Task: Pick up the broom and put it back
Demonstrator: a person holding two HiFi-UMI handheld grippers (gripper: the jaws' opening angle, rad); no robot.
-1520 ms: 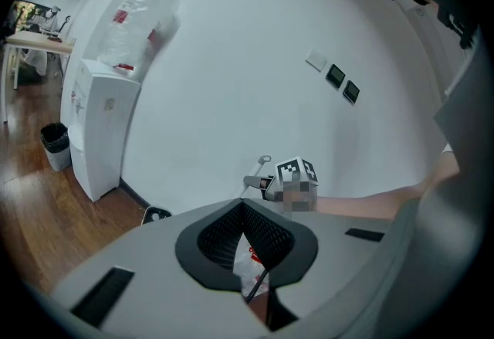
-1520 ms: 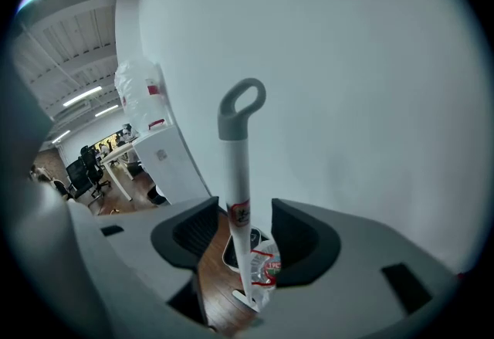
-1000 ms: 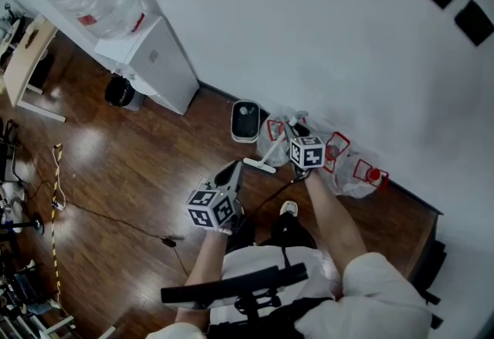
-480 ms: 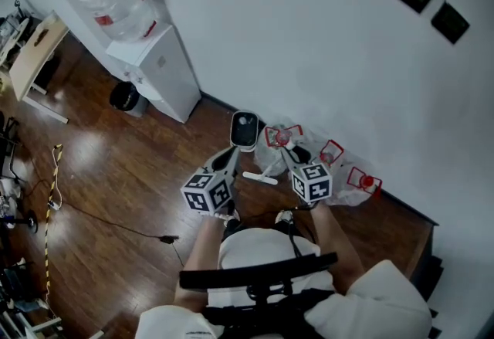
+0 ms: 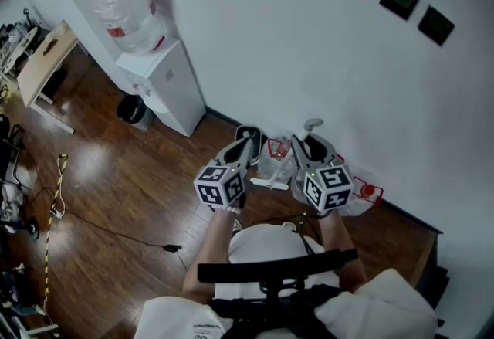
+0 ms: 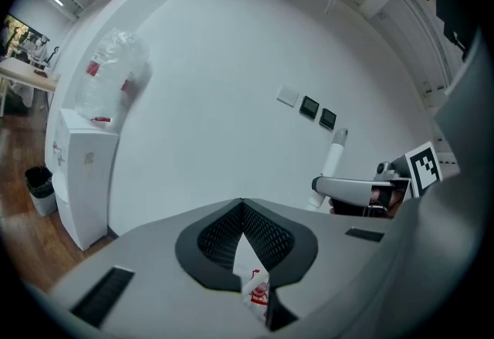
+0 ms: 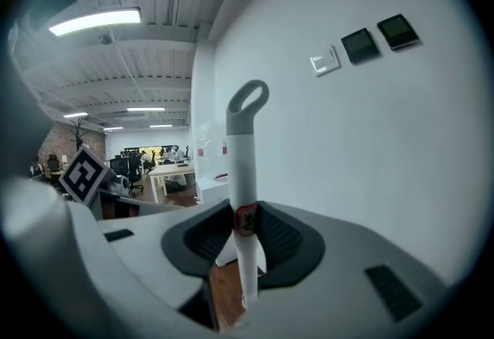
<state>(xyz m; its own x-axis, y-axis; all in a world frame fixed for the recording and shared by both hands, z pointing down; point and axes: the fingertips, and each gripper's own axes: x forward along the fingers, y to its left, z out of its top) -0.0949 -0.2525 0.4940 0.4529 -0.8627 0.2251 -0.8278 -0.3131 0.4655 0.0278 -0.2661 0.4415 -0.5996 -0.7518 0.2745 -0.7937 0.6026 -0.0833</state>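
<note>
1. The right gripper (image 7: pixel 244 214) has its fingers closed on the white handle of the broom (image 7: pixel 241 152); the pads press the handle at a small red label.
2. The broom is off the floor and about upright in that grip; its grey loop end rises above the fingers, in front of the white wall (image 5: pixel 270 36).
3. The left gripper (image 6: pixel 243 206) has its fingers together at the tips, with nothing between them; it is held level beside the right gripper and apart from the broom.
4. Below both grippers, plastic bags (image 5: pixel 276 160) with red print lie on the wooden floor (image 5: pixel 131 175) against the wall.
5. Further left along the wall stands a white water dispenser (image 5: pixel 171 86) with a bottle on top; a dark bin (image 5: pixel 133 109) sits just beside it.
</note>
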